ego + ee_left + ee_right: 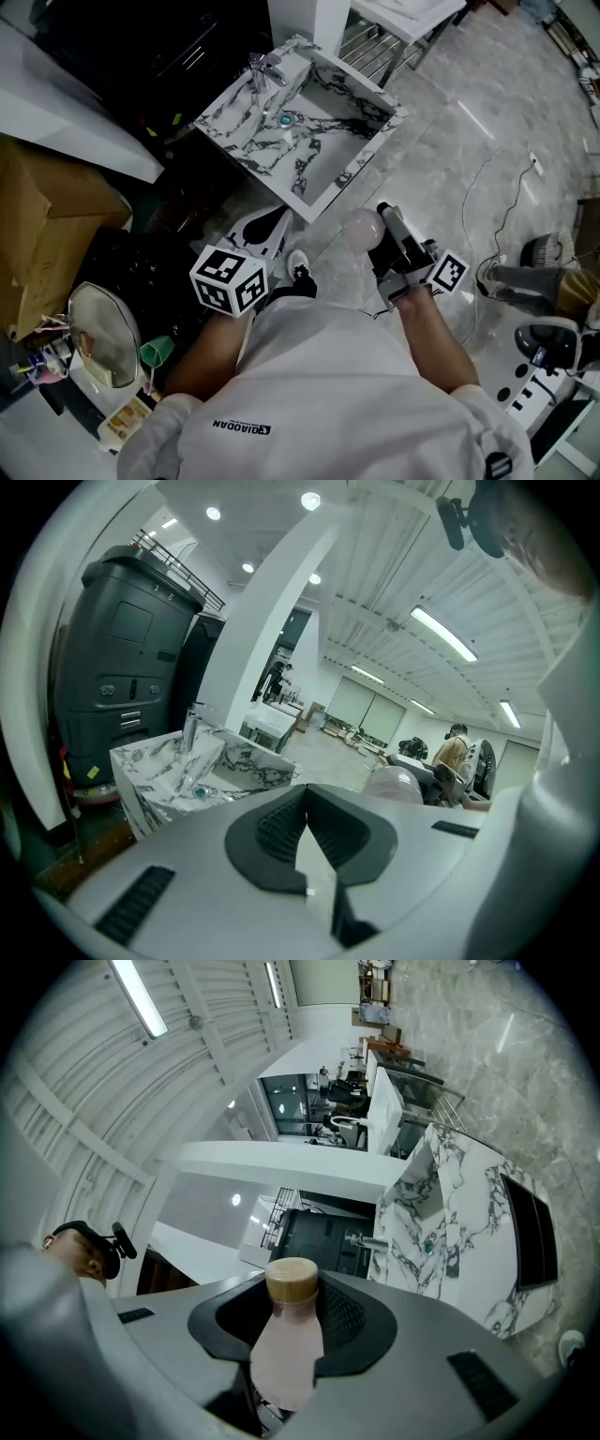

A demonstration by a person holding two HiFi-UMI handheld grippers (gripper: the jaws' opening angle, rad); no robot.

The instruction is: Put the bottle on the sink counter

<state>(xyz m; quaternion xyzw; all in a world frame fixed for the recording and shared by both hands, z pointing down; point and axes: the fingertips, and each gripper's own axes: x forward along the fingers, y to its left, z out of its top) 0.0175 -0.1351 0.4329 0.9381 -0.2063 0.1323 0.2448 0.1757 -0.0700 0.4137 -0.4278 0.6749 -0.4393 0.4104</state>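
A pale pink bottle (286,1340) with a tan cap (292,1281) stands between the jaws of my right gripper (292,1297), which is shut on it. In the head view the bottle (364,228) shows at the front of the right gripper (392,246), above the floor and just short of the sink's near corner. The marble-patterned sink (246,131) with its faucet (265,70) lies ahead and to the left. My left gripper (265,230) hangs beside the sink's front edge; its pads (281,827) meet with nothing between them. From there the bottle (394,785) shows to the right.
A cardboard box (47,225) and a black machine (122,667) stand left of the sink. A round mirror (98,333) and a green cup (157,352) lie at the lower left. A metal rack (375,47) is behind the sink. A cable (506,206) runs over the marble floor.
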